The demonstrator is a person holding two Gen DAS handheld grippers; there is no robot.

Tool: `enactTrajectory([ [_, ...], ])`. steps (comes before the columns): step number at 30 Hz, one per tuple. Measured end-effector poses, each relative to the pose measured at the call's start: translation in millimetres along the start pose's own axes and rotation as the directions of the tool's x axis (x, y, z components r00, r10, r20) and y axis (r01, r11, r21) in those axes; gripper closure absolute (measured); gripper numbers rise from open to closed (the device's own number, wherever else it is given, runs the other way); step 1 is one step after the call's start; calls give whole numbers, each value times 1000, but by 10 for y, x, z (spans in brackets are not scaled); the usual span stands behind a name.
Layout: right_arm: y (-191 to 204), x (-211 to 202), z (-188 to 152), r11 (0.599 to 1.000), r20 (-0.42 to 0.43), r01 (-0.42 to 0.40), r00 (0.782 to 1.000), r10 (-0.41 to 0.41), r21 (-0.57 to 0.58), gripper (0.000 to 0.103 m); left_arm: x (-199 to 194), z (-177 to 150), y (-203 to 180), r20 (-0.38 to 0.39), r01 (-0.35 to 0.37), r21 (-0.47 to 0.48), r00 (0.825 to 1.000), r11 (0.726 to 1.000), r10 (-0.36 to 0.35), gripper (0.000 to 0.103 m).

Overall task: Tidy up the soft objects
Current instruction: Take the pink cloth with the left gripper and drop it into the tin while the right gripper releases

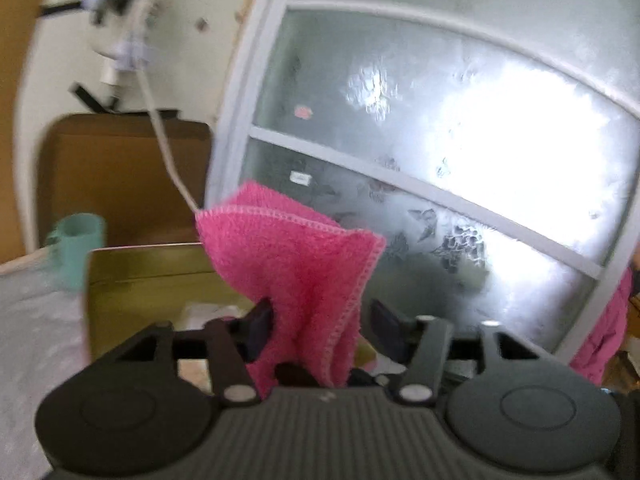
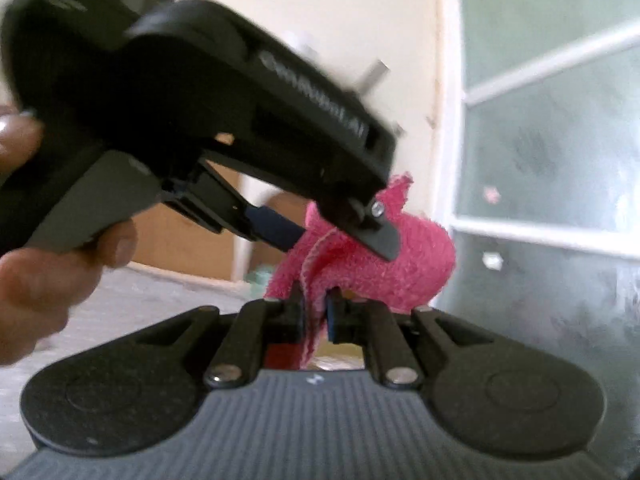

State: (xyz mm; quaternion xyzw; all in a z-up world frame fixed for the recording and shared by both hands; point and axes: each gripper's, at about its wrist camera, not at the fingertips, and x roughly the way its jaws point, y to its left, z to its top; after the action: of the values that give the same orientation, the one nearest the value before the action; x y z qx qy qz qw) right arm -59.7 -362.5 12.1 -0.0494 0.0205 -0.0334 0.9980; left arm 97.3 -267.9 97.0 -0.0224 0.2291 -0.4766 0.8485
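Observation:
A pink terry cloth [image 1: 296,256] stands bunched between the two fingers of my left gripper [image 1: 322,314]. Its left pad [image 1: 260,320] touches the cloth, while the right pad [image 1: 384,322] is clear of it, so the jaws are open. In the right wrist view my right gripper [image 2: 314,312] is shut on a lower fold of the same pink cloth [image 2: 412,264]. The left gripper [image 2: 332,236] comes in from the upper left with a hand [image 2: 48,272] on its grip. Its fingers straddle the top of the cloth.
A gold-coloured open box [image 1: 140,280] sits below and left of the cloth, with a teal mug [image 1: 78,240] beside it. Brown cardboard [image 1: 120,168] leans on the wall behind. A frosted window [image 1: 440,140] fills the right. More pink fabric [image 1: 604,340] shows at the right edge.

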Motion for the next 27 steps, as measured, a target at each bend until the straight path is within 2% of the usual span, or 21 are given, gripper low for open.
enactTrajectory([
  [1, -140, 164, -35, 999, -34, 24, 999, -22, 31, 87, 204, 41, -22, -16, -1, 7, 1000, 1000, 1, 16],
  [2, -251, 317, -70, 997, -66, 50, 997, -46, 61, 85, 443, 66, -47, -40, -18, 11, 999, 1000, 18, 5],
  [3, -375, 534, -119, 991, -118, 89, 990, -78, 96, 79, 716, 64, -35, -75, -56, 8, 996, 998, 56, 2],
  [4, -477, 752, -173, 985, -183, 133, 977, -111, 111, 58, 943, 39, -27, -110, -100, 10, 989, 995, 100, 3],
  [5, -576, 954, -236, 979, -248, 169, 959, -136, 115, 44, 1150, 13, 13, -152, -153, 13, 976, 988, 153, 7],
  [6, -664, 1082, -307, 971, -285, 208, 943, -169, 114, 31, 1308, -40, 98, -198, -215, 3, 957, 977, 211, 14],
  [7, -740, 1134, -371, 966, -307, 233, 933, -189, 115, 25, 1362, -81, 174, -223, -242, -23, 947, 970, 232, 13],
  [9, -799, 1038, -422, 962, -292, 221, 942, -167, 162, 26, 1205, -152, 326, -198, -187, -125, 967, 974, 161, 11],
  [11, -769, 872, -461, 965, -253, 204, 954, -158, 167, 25, 995, -194, 377, -150, -181, -143, 976, 973, 159, 9],
  [13, -664, 651, -448, 962, -220, 223, 957, -186, 156, 25, 710, -273, 405, -112, -188, -149, 979, 971, 172, 8],
  [16, -529, 492, -473, 967, -149, 179, 977, -153, 180, 25, 251, -415, 461, -70, -190, -152, 981, 970, 181, 7],
  [19, -437, 515, -348, 979, -130, 189, 975, -178, 74, 25, -181, -512, 483, -54, -209, -152, 978, 966, 204, 7],
  [21, -515, 574, -262, 975, -136, 221, 967, -215, 30, 25, -476, -604, 552, -45, -223, -155, 975, 963, 218, 6],
  [23, -713, 801, -192, 958, -176, 287, 942, -286, -24, 23, -816, -728, 615, -23, -252, -140, 968, 957, 251, 5],
  [24, -909, 1028, -156, 951, -235, 310, 923, -304, -12, 22, -995, -794, 658, -13, -280, -131, 960, 951, 281, 5],
  [27, -1565, 1514, -130, 921, -381, 342, 889, -253, 187, 24, -1423, -935, 747, -5, -359, -125, 932, 925, 362, 5],
])
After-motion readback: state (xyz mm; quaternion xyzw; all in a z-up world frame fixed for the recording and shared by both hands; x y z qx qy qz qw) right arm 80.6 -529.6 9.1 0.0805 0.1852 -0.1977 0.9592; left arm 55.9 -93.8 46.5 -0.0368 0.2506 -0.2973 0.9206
